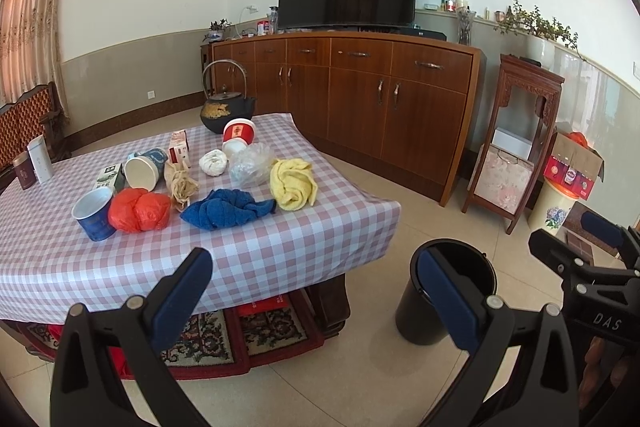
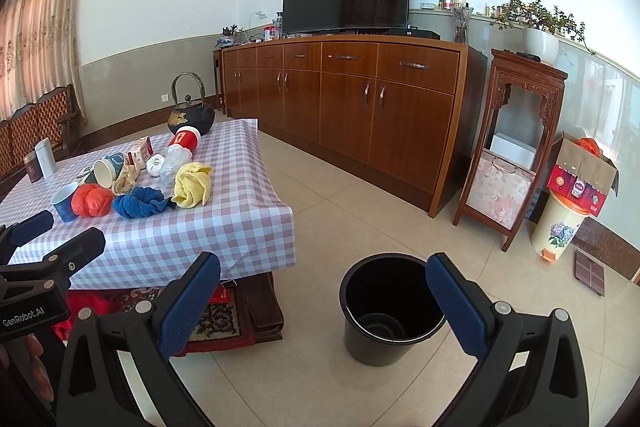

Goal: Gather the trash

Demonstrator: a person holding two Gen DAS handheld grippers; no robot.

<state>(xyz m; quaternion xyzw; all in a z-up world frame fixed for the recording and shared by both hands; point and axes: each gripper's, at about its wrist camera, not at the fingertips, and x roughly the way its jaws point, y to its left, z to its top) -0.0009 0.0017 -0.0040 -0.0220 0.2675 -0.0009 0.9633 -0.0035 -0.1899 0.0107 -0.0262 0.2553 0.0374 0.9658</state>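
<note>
A low table with a pink checked cloth [image 1: 256, 247] [image 2: 224, 227] bears litter: an orange plastic bag [image 1: 138, 209] [image 2: 91, 200], blue paper cups [image 1: 94, 213] [image 1: 146, 169], a brown paper wad [image 1: 180, 183], a white paper wad [image 1: 213, 163], a clear plastic bag [image 1: 250, 163], a red cup [image 1: 239, 133], small cartons [image 1: 179, 147]. A black bin [image 1: 448, 295] [image 2: 390, 307] stands on the floor to the table's right. My left gripper [image 1: 316, 291] is open and empty before the table's near edge. My right gripper [image 2: 324, 295] is open and empty, just left of the bin.
A blue cloth [image 1: 228, 213], a yellow cloth [image 1: 292, 183], a black iron teapot [image 1: 227, 111] and two tins [image 1: 40, 159] also sit on the table. A wooden sideboard [image 1: 360, 99] with a TV, a carved stand [image 1: 516, 139] and a flowered bin [image 1: 554, 207] line the far wall.
</note>
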